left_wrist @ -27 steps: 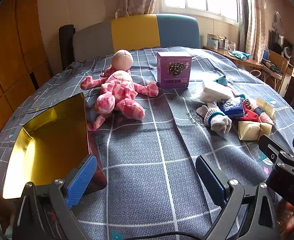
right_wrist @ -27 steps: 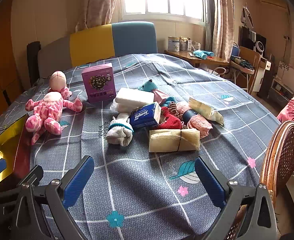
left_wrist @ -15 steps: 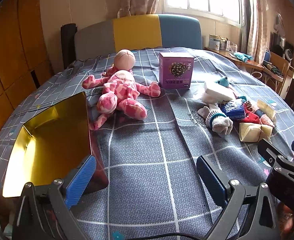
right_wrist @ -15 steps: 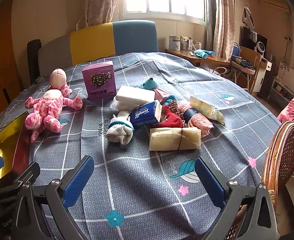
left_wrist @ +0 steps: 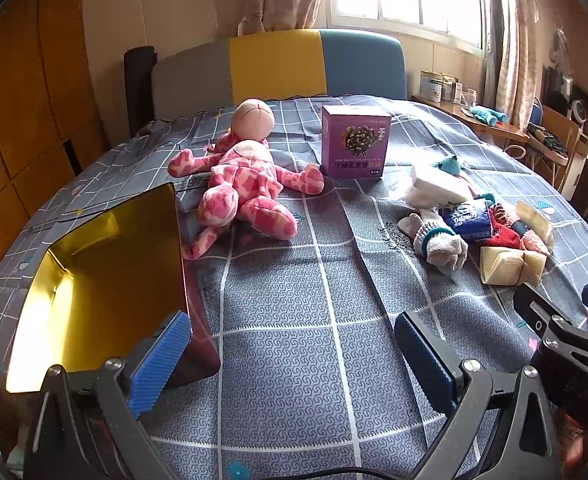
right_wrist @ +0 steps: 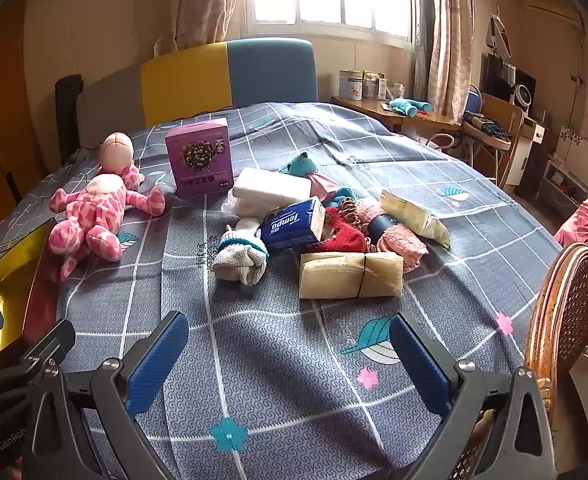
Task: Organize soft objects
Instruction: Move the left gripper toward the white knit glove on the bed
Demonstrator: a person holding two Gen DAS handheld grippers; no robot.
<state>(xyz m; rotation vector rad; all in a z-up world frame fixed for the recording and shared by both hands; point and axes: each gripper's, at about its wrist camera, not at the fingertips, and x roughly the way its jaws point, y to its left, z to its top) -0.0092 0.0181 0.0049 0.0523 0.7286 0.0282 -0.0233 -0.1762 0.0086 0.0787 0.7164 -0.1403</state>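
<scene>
A pink spotted plush doll lies face down on the blue checked bedspread. Right of it sits a heap of soft things: a grey sock, a blue Tempo tissue pack, a white tissue pack, red and pink cloths, a teal plush and a beige bundle. A gold-lined open box stands at the left. My left gripper and right gripper both hang open over bare bedspread, holding nothing.
A purple carton stands upright behind the doll. A grey, yellow and blue headboard backs the bed. A wicker chair stands at the bed's right edge, and a cluttered desk under the window.
Both views have shifted only slightly; the left view has drifted a little, so the objects sit marginally higher and to the right. Neither gripper's jaws have moved.
</scene>
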